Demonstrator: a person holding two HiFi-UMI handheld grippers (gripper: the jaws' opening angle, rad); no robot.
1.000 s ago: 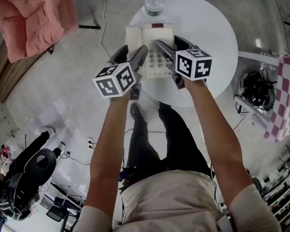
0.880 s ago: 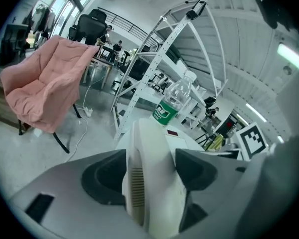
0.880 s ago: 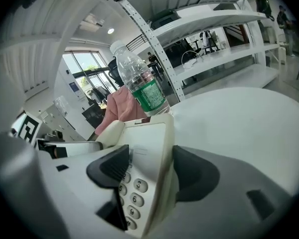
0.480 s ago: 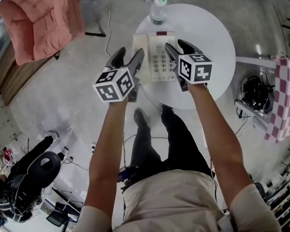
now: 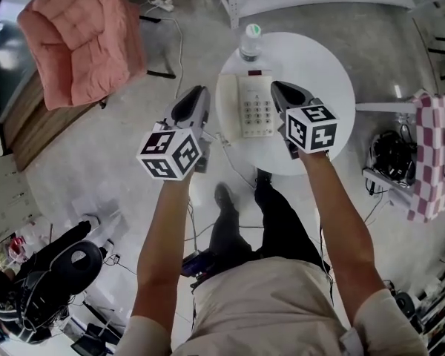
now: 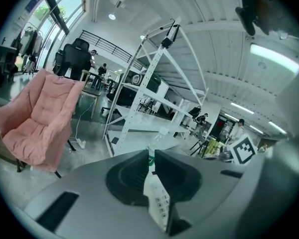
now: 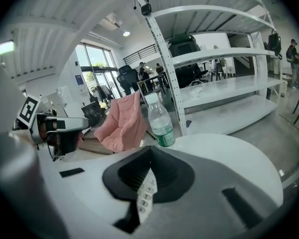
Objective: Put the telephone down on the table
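Note:
The cream push-button telephone [image 5: 256, 106] lies flat on the round white table [image 5: 319, 65], its handset in the cradle. Neither gripper touches it. My left gripper [image 5: 195, 96] hovers high over the floor just left of the table, its jaws closing to a thin slit with nothing between them. My right gripper [image 5: 281, 90] hangs above the phone's right edge, shut and empty. Through each slit a strip of the telephone [image 6: 157, 203] [image 7: 145, 195] shows far below, in the left gripper view and the right gripper view.
A water bottle [image 5: 250, 41] [image 7: 161, 121] stands at the table's far edge behind the phone. A pink padded chair [image 5: 81, 39] [image 6: 35, 128] sits to the left. White shelving [image 7: 214, 59] runs behind the table. A checked cloth [image 5: 434, 154] and cables lie at right.
Both grippers let go of the phone's sides, rose well above the table and closed. The telephone stays on the table.

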